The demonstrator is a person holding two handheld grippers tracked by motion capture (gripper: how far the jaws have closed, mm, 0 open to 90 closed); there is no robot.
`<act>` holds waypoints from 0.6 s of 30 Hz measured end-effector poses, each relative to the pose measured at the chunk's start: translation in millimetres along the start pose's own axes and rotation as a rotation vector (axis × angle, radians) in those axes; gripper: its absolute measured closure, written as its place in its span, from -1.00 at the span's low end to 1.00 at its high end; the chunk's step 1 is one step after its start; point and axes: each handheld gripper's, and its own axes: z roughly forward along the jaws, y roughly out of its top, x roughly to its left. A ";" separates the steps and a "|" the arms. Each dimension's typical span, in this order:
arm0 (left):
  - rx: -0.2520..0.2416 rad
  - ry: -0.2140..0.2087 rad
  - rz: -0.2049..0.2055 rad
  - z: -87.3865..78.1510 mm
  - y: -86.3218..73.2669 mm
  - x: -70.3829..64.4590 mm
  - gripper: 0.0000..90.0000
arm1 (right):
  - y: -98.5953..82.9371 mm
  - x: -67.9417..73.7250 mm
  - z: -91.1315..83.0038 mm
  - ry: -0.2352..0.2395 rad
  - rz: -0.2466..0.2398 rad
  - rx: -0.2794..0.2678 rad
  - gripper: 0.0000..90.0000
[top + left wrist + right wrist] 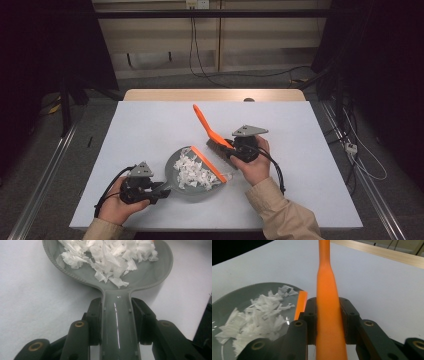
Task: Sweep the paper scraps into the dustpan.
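Note:
A grey dustpan [176,186] with an orange front lip [208,162] lies on the white table, holding a heap of white paper scraps [192,172]. My left gripper [161,190] is shut on the dustpan handle [117,325], which runs between its jaws toward the scraps [110,257]. My right gripper [232,149] is shut on the orange brush handle [326,297], which slants up and away to the far left [204,121]. The brush's dark bristles [218,147] rest just right of the orange lip [300,303]. The pan [242,296] and scraps [259,317] lie left of the brush.
The white table top [150,125] has a wooden strip [215,95] along its far edge. A few scraps [229,176] lie on the table by the pan's right corner. Cables [360,155] trail on the floor to the right.

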 end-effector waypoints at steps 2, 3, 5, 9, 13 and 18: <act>0.008 -0.006 0.009 -1.0 -0.4 -2.5 0.39 | -3.9 -1.8 -2.8 -0.008 0.008 0.005 0.58; 0.008 -0.012 0.011 -1.0 -0.5 -3.9 0.39 | -6.4 -2.4 -3.5 -0.016 0.011 0.005 0.58; 0.014 -0.016 0.014 -0.4 -0.3 -6.8 0.39 | -11.1 -3.3 -4.4 -0.030 0.012 0.018 0.58; 0.047 -0.024 0.025 7.9 -0.3 -12.4 0.39 | -21.5 -2.5 -8.9 -0.043 0.025 0.016 0.58; 0.033 -0.027 0.008 13.6 3.8 -15.4 0.39 | -27.5 5.2 -12.3 -0.040 0.045 0.000 0.58; 0.027 -0.003 -0.008 19.6 8.0 -20.5 0.39 | -27.1 22.2 -7.7 -0.011 0.047 -0.007 0.58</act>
